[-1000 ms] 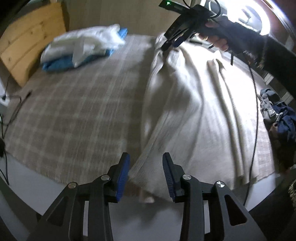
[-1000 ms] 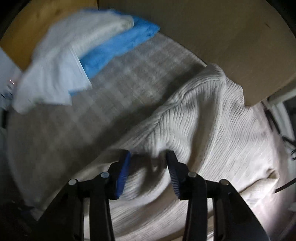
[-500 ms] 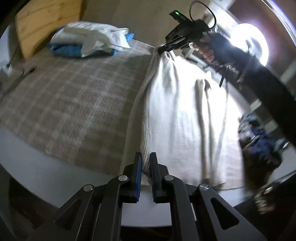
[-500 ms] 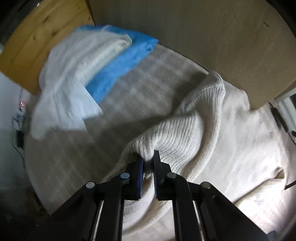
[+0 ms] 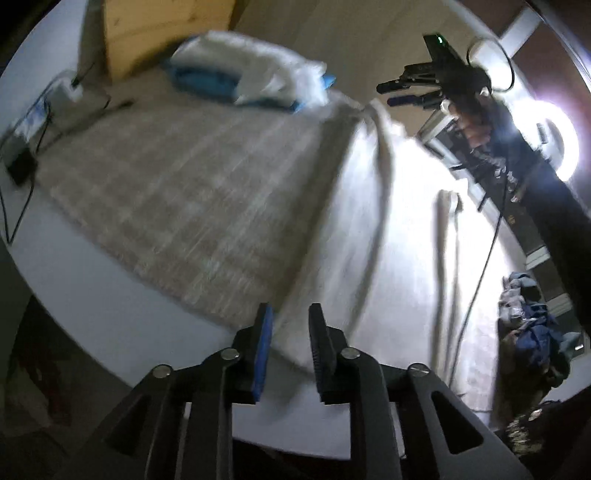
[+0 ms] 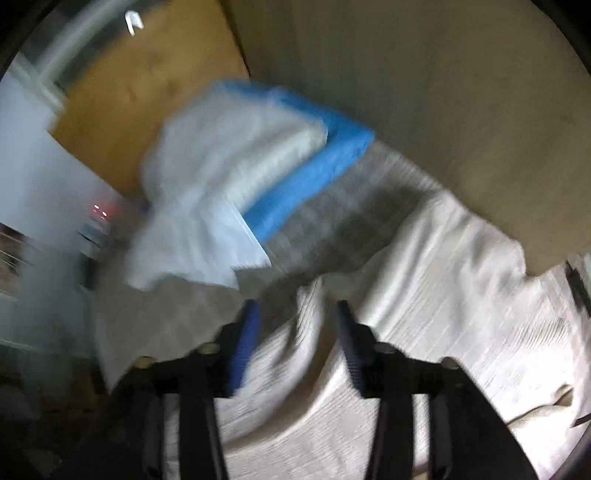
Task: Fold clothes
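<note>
A cream ribbed sweater (image 5: 399,236) lies spread on the plaid bedcover (image 5: 192,184); it also shows in the right wrist view (image 6: 443,314). My left gripper (image 5: 290,325) is open just above the sweater's near hem, holding nothing. My right gripper (image 6: 295,325) is open above the sweater's far fold, empty. In the left wrist view the right gripper (image 5: 391,94) hangs in the air past the sweater's far end, jaws apart. Both views are motion-blurred.
A folded stack of white (image 6: 229,162) and blue (image 6: 314,177) clothes lies at the far corner by the wooden headboard (image 5: 155,33). A heap of dark clothes (image 5: 532,325) sits at the right. Cables and a charger (image 5: 22,166) lie at the left edge.
Both grippers were shut on the sweater half a second ago; both have opened and let it go. The sweater has dropped flat. The right gripper has lifted clear.
</note>
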{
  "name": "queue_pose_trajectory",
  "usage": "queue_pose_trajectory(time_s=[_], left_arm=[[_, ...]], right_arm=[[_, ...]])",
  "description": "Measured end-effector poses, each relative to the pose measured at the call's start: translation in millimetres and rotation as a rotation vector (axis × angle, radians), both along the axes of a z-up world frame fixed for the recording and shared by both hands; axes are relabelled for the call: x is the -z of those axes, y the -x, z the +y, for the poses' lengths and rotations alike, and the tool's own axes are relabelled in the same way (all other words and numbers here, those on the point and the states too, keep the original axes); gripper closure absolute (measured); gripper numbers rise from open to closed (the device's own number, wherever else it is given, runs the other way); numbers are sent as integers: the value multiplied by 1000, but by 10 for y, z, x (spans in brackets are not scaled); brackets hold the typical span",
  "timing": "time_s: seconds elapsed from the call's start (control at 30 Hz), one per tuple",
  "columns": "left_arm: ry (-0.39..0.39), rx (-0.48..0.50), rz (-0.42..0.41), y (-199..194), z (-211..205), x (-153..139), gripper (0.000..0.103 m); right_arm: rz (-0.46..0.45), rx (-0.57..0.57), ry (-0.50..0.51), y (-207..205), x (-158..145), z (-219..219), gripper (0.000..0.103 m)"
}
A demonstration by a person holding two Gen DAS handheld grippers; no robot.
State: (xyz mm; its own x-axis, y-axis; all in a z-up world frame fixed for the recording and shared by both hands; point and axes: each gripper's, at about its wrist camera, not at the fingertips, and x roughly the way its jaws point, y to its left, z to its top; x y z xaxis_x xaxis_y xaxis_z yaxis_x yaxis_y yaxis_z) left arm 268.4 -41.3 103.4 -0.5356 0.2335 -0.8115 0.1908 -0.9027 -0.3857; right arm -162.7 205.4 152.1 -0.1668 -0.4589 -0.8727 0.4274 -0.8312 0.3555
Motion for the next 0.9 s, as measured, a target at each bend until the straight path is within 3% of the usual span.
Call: queue_pose_trajectory(time_s=[0.13,0.3,0.33,0.37,0.4,0.47,0.5,0.6,0.67,0.73,0.77,0.83,0.9], left_arm=[[54,148,2,259,443,45,77],[47,207,-57,567,684,306,77],[48,208,-72,607,700,360,77],[39,206,-77,614,695,397,78],[31,204,-81,621,691,433,78],[28,207,-78,642,702,425,78],[30,212,-78,628,703,428,78],[36,226,-77,585,705,440,77],[23,228,-85,560,676,420,77],[1,208,-85,525,607,355,77],[7,175,-65,474,527,289,77],[20,108,-31,386,360,190,69],[17,39,-14,321,163,166,58]], right_arm=[[-42,188,-24,275,217,186,55],[-127,251,23,465,659,190,55],[-136,244,18,522,802,88,60],[-146,237,13,579,946,-14,90],[-161,216,-16,634,1100,-172,96],[-79,219,-55,654,1033,-125,97],[-26,240,-71,682,991,-53,97],[-86,300,-122,789,1191,95,94],[-56,276,-169,739,1117,39,90],[5,271,-198,659,946,-14,81],[34,256,-191,598,832,-72,71],[91,226,-177,476,604,-189,61],[48,133,-174,398,575,-445,57]])
